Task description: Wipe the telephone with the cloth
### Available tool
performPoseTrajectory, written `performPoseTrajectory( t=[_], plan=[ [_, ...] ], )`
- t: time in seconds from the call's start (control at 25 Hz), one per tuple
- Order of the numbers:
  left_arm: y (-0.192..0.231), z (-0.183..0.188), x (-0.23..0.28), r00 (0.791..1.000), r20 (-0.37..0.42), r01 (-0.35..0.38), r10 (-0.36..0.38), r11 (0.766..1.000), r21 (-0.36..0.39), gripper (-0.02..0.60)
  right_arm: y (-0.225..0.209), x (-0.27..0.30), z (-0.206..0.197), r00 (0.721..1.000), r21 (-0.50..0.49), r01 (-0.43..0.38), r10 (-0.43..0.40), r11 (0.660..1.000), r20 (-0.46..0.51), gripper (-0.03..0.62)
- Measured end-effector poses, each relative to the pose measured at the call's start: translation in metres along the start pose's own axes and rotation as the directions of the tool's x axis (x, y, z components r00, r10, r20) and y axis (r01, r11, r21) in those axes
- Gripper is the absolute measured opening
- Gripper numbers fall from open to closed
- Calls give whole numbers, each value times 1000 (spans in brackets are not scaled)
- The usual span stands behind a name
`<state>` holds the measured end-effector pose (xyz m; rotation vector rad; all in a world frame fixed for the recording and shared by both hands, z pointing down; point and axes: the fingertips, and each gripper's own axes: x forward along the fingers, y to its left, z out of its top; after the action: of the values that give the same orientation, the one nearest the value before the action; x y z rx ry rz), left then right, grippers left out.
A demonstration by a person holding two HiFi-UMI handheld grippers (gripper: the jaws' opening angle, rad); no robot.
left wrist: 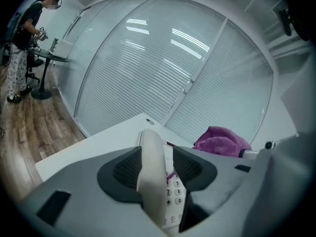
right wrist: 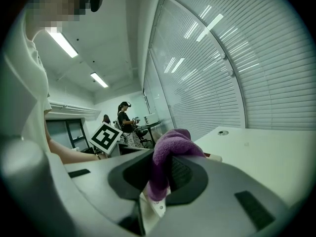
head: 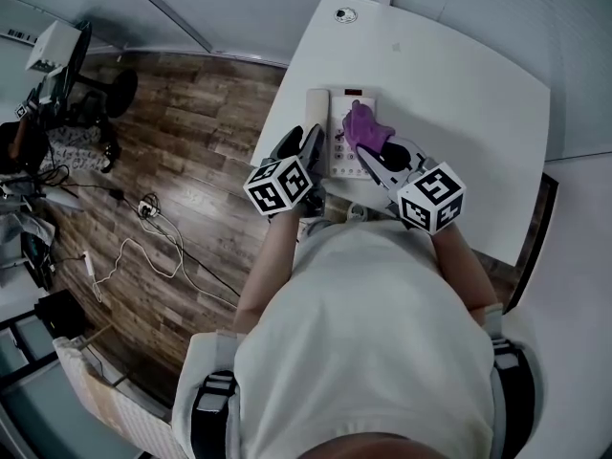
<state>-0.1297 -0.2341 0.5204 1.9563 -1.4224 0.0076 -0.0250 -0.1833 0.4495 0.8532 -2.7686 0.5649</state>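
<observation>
The left gripper point(left wrist: 155, 157) has its jaws set wide and closed on the cream handset point(left wrist: 150, 181), which runs lengthways between the two dark pads and sticks out past their tips. Just under and ahead of those jaws lies the telephone point(head: 346, 132), and its keypad point(left wrist: 174, 191) shows in the narrow gap beside the handset. The telephone sits on the white table point(head: 449, 94), near the edge closest to the person. The right gripper point(right wrist: 160, 174) is clamped on the purple cloth point(right wrist: 170, 152). A fold is pinched between its pads, and the rest bunches up above and beyond the jaw tips. Seen from the head, the cloth is over the right part of the telephone's face, directly in front of the right gripper and just to the right of the left gripper's jaws. Whether the cloth presses on the keys cannot be told. Both grippers point forward and slightly down, side by side, with the telephone ahead of them.
</observation>
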Motion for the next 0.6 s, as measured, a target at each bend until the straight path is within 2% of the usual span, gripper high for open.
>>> performPoseTrajectory(
  t=[0.12,0.2,0.28,0.6],
  plan=[
    [-4,5,-8,1000,19,21,-20,999,-25,177,3,0,2,1000,3,11,-11,1000,13,74],
    [-7,8,-14,999,30,37,-36,999,-37,114,7,1,2,1000,5,18,-18,1000,18,74],
    [-11,9,-20,998,31,52,-51,998,-38,91,11,0,2,999,5,30,-31,1000,22,74],
    [-17,-9,-69,997,-21,72,-71,997,39,23,46,-10,-6,990,46,127,-129,991,49,74]
  ],
)
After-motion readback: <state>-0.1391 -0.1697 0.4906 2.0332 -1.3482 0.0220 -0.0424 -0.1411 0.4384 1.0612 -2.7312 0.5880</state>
